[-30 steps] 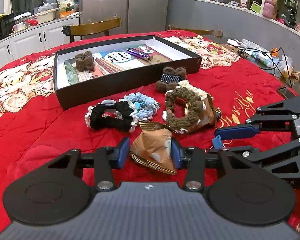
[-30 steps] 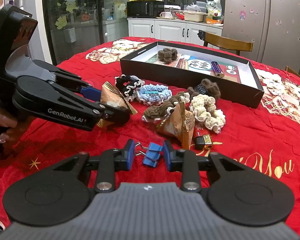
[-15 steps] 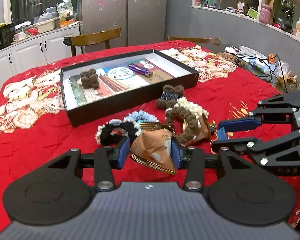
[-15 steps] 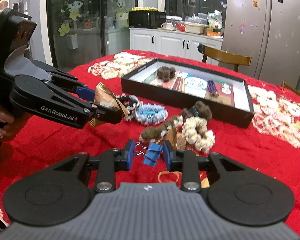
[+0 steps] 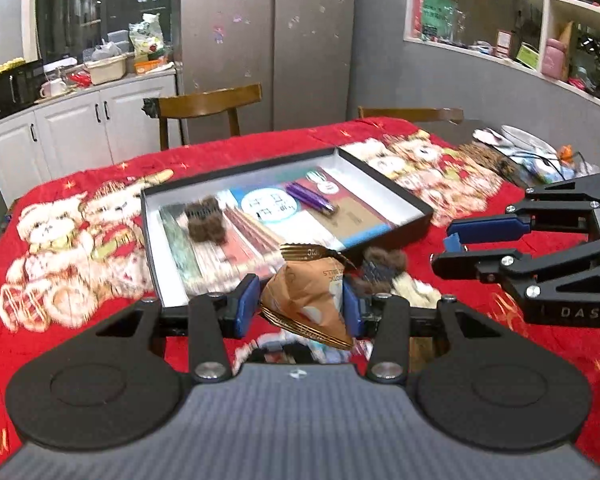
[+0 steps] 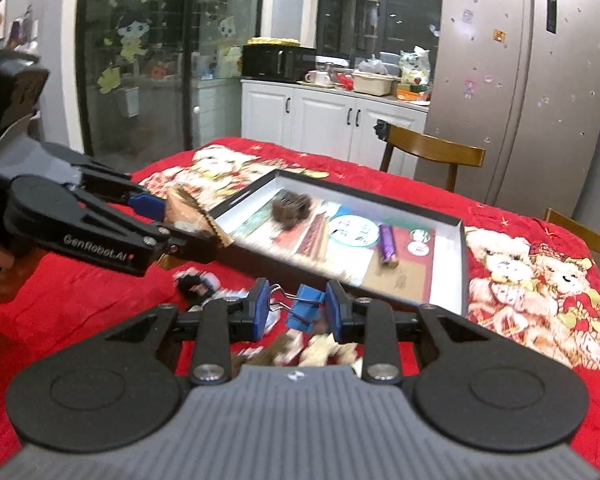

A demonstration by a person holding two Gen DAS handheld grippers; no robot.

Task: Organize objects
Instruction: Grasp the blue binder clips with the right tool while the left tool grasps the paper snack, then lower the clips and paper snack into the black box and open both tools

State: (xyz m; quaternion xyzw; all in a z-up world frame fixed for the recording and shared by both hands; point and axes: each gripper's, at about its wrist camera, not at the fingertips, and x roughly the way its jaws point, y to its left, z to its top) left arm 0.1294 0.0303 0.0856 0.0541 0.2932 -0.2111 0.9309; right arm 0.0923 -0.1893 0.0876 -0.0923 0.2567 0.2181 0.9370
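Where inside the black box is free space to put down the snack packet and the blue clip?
Inside the black box, the brown card patch near the right wall, beside the purple lighter, is bare. So is the white strip along the far wall. The left part, around the brown hair clip, is more crowded. The left gripper holds the packet, the right gripper the clip.

glossy foil snack packet (image 5: pixel 308 300), plush red tablecloth (image 5: pixel 80 332) (fleecy-looking), matt cardboard box (image 6: pixel 452 268), plastic-looking binder clip (image 6: pixel 306 306).

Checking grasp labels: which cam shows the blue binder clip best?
Right wrist view: the blue binder clip sits centred and sharp, pinched between the right gripper's pads. Left wrist view shows only a blue sliver at that gripper's tips, seen side-on.
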